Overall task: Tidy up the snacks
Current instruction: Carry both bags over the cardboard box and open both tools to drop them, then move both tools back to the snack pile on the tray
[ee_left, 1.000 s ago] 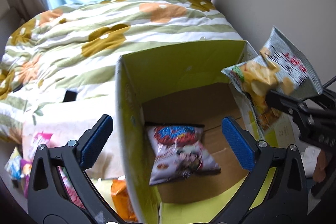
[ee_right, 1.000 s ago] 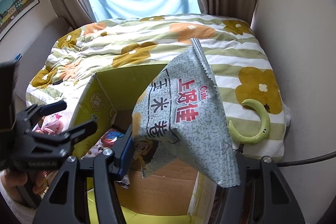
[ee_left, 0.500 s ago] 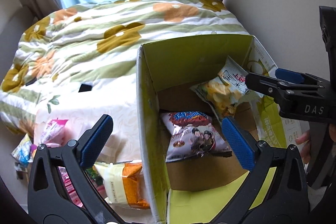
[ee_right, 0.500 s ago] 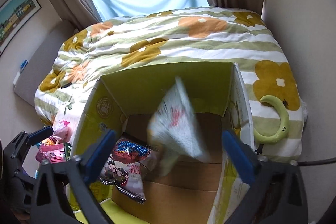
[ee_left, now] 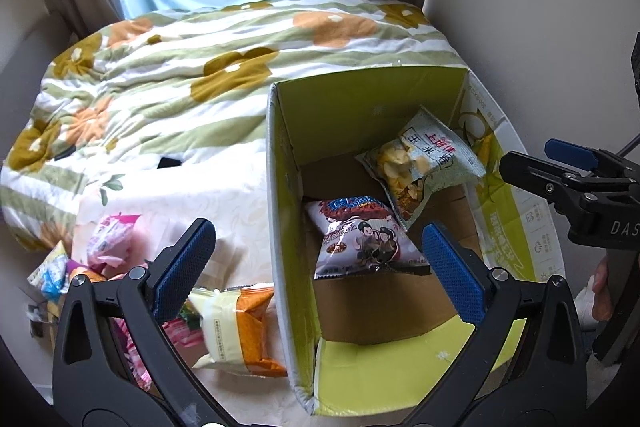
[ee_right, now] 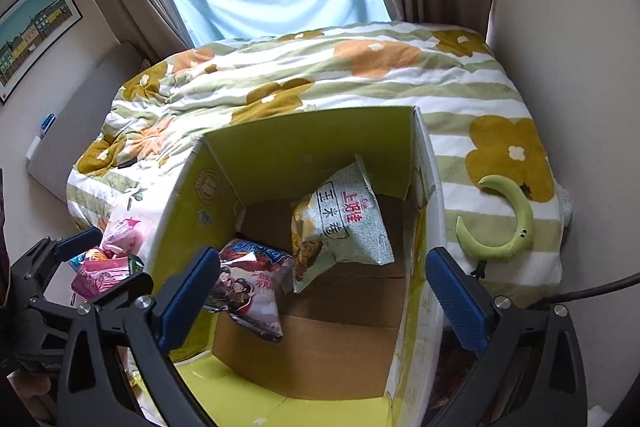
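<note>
An open cardboard box with yellow-green flaps stands on the bed. Inside lie a grey-green chip bag leaning on the far wall and a purple-and-white snack bag. My left gripper is open and empty, above the box's left wall. My right gripper is open and empty, above the box; it also shows in the left wrist view. A white-and-orange snack pack and pink packs lie left of the box.
A floral quilt covers the bed behind the box. A green crescent toy lies on the quilt right of the box. The wall runs close on the right. A small dark object lies on the quilt.
My right gripper opened and let go of the grey-green chip bag, which dropped into the box. My left gripper shifted left and back, bringing more of the loose snacks into view.
</note>
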The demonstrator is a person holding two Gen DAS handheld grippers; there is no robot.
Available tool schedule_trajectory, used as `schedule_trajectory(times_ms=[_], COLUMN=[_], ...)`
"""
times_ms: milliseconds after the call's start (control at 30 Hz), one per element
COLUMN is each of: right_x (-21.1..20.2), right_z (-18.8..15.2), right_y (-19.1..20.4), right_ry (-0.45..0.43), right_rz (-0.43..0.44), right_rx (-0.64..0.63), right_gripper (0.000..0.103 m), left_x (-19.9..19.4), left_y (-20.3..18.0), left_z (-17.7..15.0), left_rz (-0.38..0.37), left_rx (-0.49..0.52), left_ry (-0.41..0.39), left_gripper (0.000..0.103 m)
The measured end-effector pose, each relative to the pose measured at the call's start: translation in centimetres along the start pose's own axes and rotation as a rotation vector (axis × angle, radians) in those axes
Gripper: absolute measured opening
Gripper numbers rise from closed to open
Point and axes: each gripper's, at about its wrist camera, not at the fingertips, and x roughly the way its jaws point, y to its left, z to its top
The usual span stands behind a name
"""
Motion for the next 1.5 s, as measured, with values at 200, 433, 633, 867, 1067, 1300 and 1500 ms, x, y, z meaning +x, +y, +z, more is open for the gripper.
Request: schedule_trajectory(times_ms=[200,433,633,867,1067,1300,1500], right_x=[-3.5,-7.4,-10.0,-10.1,-8.3,-4.5,-0.7], right_z=[-1.2,-4.0,-7.2,-11.0,-14.6,-19.2,-21.5], right_y=[2.2,6.8,12.2,19.7,24.8,28.8,30.3], right_ry=[-0.04,-0.099,-0.192,-0.198,-0.145,-0.027,0.079], right_rz=[-0.017,-0.025,-0.051,0.011,0.081,0.118,0.166], right_rx=[-0.031,-0.04,-0.072,-0.097,-0.114,-0.169,-0.238], right_gripper=[0.102,0.102,0.102,0.102,0.102,0.102,0.102], left_x=[-3.9,-9.2,-13.4,-17.1,-17.6,-14.9,-11.6], left_y=[0.6,3.8,7.9,15.6,22.3,27.9,29.6], left_z=[-1.1,-3.8,-7.4,-13.2,-18.0,-22.5,-24.9], left_rz=[-0.002,-0.024,-0.005,0.023,0.028,-0.02,-0.051], left_rx=[0.023,0.027,0.035,-0.005,-0.021,0.064,0.128], left_ry=[-0.051,-0.108,-0.144,-0.153,-0.096,0.024,0.106], left_gripper=[0.102,0.102,0.102,0.102,0.102,0.102,0.102])
